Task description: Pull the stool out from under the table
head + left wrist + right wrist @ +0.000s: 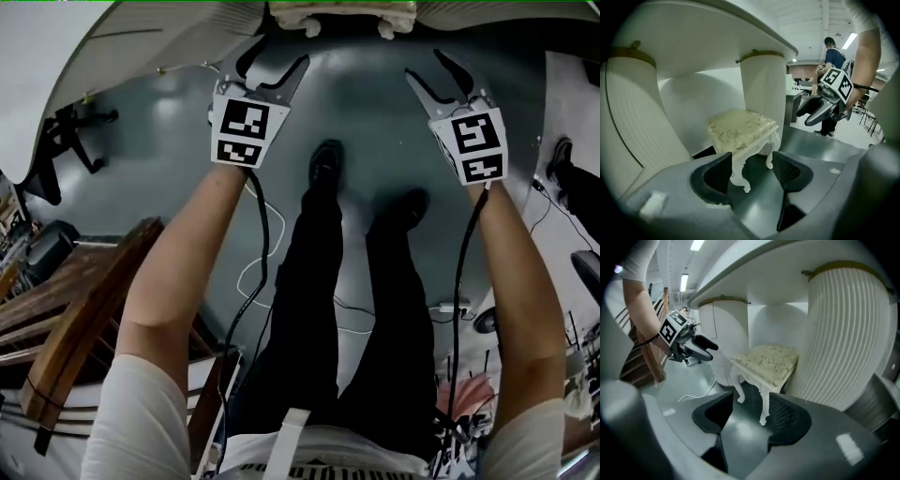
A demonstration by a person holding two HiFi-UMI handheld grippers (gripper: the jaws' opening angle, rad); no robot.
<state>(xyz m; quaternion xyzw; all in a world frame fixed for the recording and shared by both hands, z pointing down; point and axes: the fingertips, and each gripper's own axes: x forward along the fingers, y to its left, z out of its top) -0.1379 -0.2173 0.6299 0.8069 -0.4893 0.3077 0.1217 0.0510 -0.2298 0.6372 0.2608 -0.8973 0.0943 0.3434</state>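
A small white stool [342, 14] with a cream patterned cushion stands on the grey floor under the white table [141, 37], between its ribbed pedestals [764, 93]. In the left gripper view the stool [740, 129] stands just ahead of my left gripper [752, 176], one carved leg in line with the gap. My right gripper [745, 416] faces the stool [768, 362] from the other side. Both grippers [278, 58] [427, 67] are open, hold nothing and do not touch the stool. Each shows in the other's view: right gripper [820, 105], left gripper [696, 345].
My legs and shoes [328, 281] stand on the floor below the grippers. A wooden slatted piece [75, 309] lies at the lower left. White and black cables [253, 272] trail across the floor. A person [832, 51] stands far back in the room.
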